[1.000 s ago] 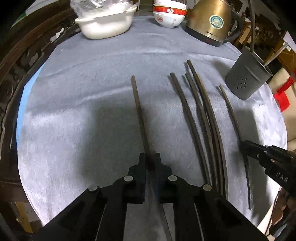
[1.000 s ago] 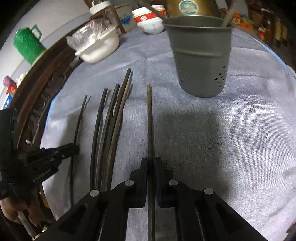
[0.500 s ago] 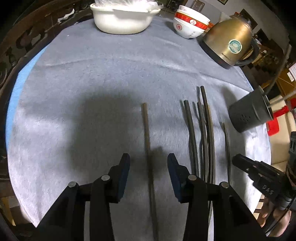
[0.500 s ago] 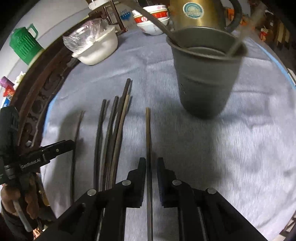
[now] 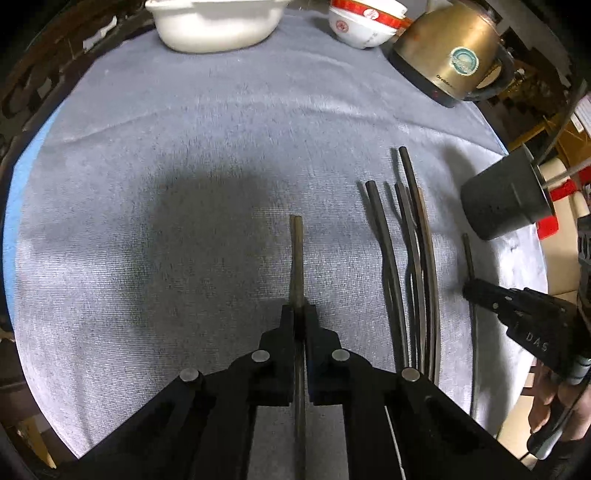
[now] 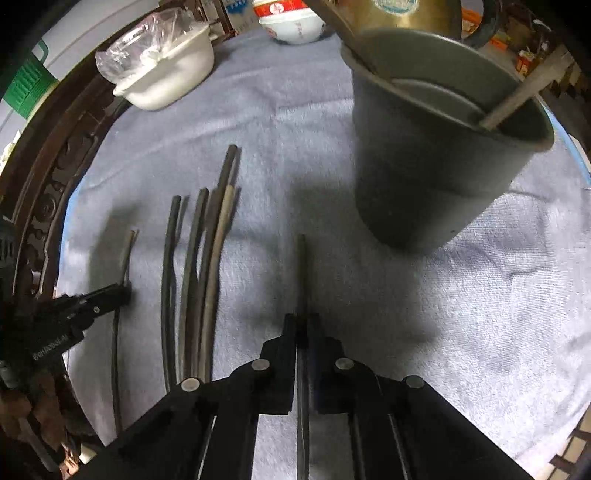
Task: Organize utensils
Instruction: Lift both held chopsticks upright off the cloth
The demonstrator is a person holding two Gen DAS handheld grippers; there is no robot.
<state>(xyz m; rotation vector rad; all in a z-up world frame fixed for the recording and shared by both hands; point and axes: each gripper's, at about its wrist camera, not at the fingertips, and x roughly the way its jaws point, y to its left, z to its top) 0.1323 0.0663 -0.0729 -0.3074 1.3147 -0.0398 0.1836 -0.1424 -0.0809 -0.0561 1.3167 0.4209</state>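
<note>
My left gripper is shut on a dark chopstick and holds it above the grey cloth. My right gripper is shut on another dark chopstick, lifted near the grey utensil holder. Several dark chopsticks lie side by side on the cloth between the two grippers; they also show in the right wrist view. The holder has utensil handles sticking out of it. The right gripper shows at the right of the left view, the left gripper at the left of the right view.
A white basin, a red-and-white bowl and a brass kettle stand at the far edge of the round table. A dark carved wooden rim borders the grey cloth. A green jug is off to the left.
My left gripper opened over its chopstick half a second ago and has shut on it again. My right gripper has lifted its chopstick and moved closer to the holder.
</note>
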